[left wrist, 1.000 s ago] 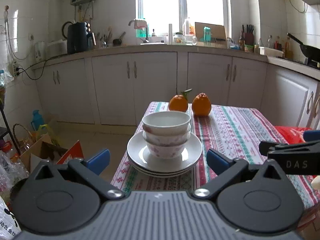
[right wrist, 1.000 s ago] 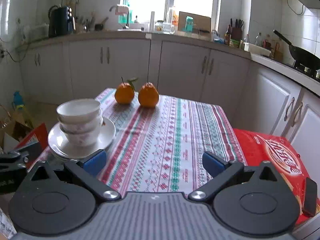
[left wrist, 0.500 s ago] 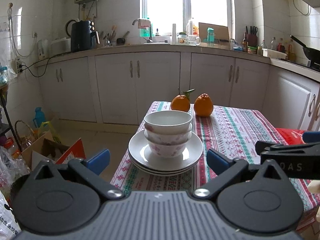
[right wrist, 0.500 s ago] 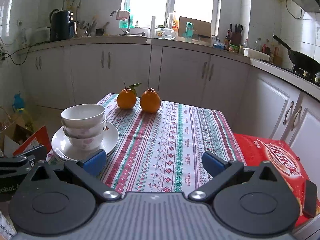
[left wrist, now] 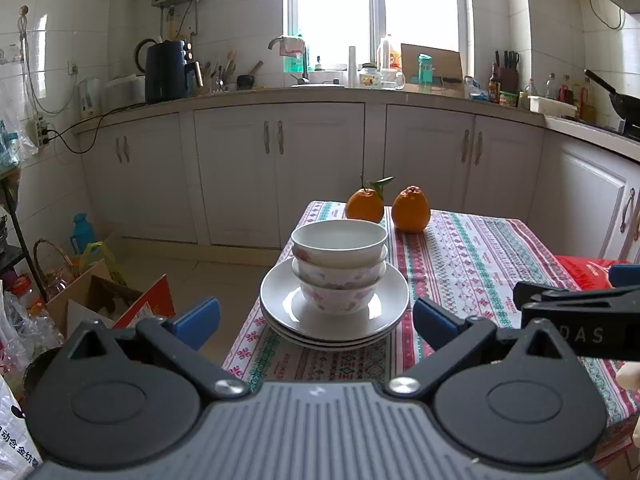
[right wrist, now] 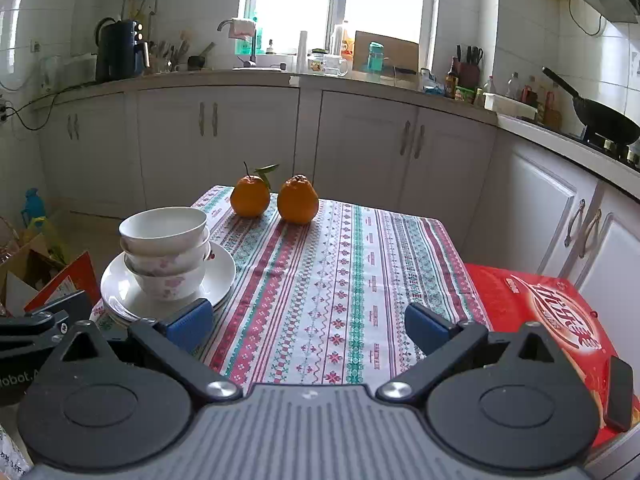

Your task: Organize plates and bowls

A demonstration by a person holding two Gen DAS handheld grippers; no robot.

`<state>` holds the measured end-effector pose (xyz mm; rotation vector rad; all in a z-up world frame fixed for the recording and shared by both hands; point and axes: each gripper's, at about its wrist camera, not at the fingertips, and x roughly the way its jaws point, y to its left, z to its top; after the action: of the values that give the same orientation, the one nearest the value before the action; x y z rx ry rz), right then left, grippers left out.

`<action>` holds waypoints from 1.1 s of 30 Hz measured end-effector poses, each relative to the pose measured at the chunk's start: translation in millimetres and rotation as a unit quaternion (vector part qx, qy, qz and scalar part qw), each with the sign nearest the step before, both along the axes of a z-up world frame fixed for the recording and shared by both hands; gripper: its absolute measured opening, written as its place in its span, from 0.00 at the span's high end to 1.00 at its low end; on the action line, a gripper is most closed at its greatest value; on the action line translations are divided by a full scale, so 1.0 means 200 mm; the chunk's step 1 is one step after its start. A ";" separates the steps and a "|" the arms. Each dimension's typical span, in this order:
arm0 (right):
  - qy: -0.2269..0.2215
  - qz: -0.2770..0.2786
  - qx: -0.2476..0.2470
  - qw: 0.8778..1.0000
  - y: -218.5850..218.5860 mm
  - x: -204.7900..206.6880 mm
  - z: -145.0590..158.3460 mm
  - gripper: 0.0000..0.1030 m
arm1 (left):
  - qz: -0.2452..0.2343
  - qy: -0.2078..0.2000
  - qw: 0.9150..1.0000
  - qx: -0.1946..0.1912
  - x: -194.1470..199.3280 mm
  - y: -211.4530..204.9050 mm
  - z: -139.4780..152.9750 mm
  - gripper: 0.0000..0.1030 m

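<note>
Three white bowls, the lower two with pink flowers, are nested on a stack of white plates at the near left corner of the table. My left gripper is open, just short of the plates, its blue pads either side of the stack. My right gripper is open over the patterned tablecloth, to the right of the plates, holding nothing. In the left wrist view the right gripper's black body shows at the right edge.
Two oranges sit at the table's far edge. A red package lies by the table's right side. Cardboard boxes and bags crowd the floor at left. White cabinets stand behind.
Both grippers have pulled back and risen slightly, so the stack sits a little farther off. The bowls and plates have not moved.
</note>
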<state>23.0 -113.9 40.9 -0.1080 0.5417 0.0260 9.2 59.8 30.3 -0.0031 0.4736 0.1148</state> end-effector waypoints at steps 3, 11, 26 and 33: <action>0.001 -0.001 0.001 1.000 0.00 0.00 0.00 0.00 | 0.001 0.000 1.000 0.001 0.00 -0.01 0.00 0.01; 0.004 -0.003 0.005 1.000 -0.01 0.00 0.00 0.00 | 0.002 0.001 1.000 0.002 0.00 -0.01 0.01 0.01; 0.002 -0.007 0.005 1.000 -0.01 0.00 -0.01 0.00 | 0.004 0.000 1.000 0.002 0.00 -0.01 0.01 0.01; 0.002 -0.008 0.006 1.000 -0.01 0.00 -0.01 0.00 | 0.003 0.000 1.000 0.002 0.00 -0.01 0.01 0.01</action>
<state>23.1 -115.5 39.6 -0.0922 0.5466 0.0134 8.3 57.4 31.6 -0.0015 0.4744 0.1221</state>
